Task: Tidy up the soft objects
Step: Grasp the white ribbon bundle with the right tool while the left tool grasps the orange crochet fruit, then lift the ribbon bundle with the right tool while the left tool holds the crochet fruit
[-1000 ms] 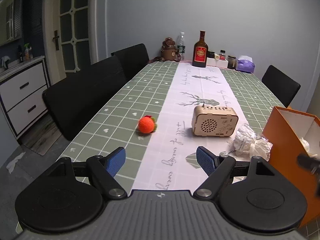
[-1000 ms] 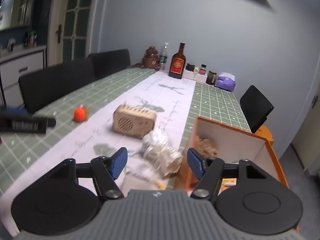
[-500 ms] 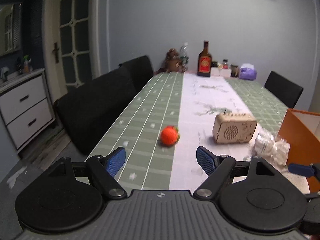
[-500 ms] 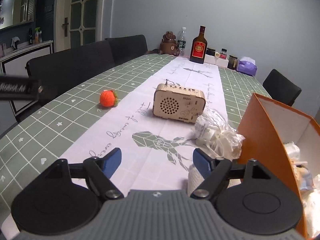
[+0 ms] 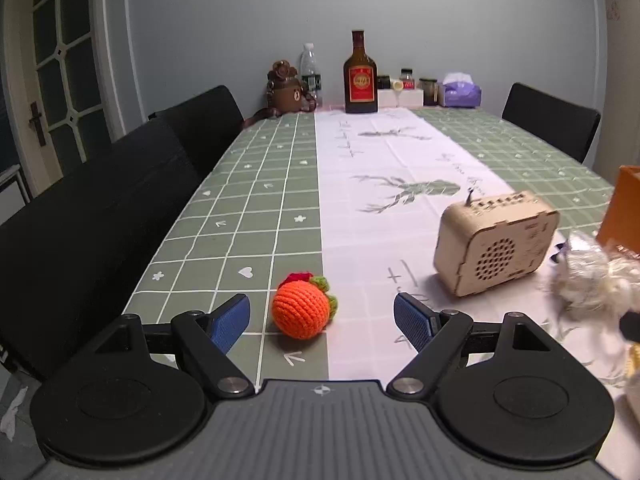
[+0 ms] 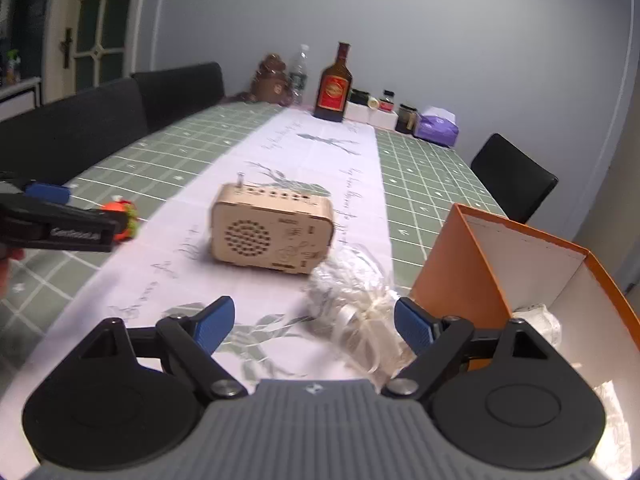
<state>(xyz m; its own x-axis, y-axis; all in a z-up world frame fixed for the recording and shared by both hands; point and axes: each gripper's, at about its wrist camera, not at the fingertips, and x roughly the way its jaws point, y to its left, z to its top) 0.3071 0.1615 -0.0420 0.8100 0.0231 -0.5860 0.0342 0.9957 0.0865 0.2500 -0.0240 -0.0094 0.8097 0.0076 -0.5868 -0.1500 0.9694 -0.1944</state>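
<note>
The step in hand is judged to be the approach to 2 soft objects at the same time, before any grasp is made. The left gripper (image 5: 322, 318) is held wide apart around the crocheted orange ball (image 5: 301, 309), which lies on the green checked tablecloth (image 5: 248, 216) just beside the edge of the white runner (image 5: 384, 168); the ball sits between the blue pads (image 5: 230, 322) and nearer to the left one, but no pad is seen to touch it. The right gripper (image 6: 314, 326) is seen with its jaws opening — the crinkled plastic bundle (image 6: 356, 300) lies between them, closer to the right pad, and is not yet pressed. This bundle rests on the runner between the wooden radio (image 6: 272, 234) and the orange box (image 6: 472, 276). For the next move, a little more advance and then a closing on each object is probably needed. The ball is nearly round, so no clear long axis is given; its small green and red tuft is turned up and away from the camera. The bundle is blurred, and its long axis cannot be told with certainty.
</note>
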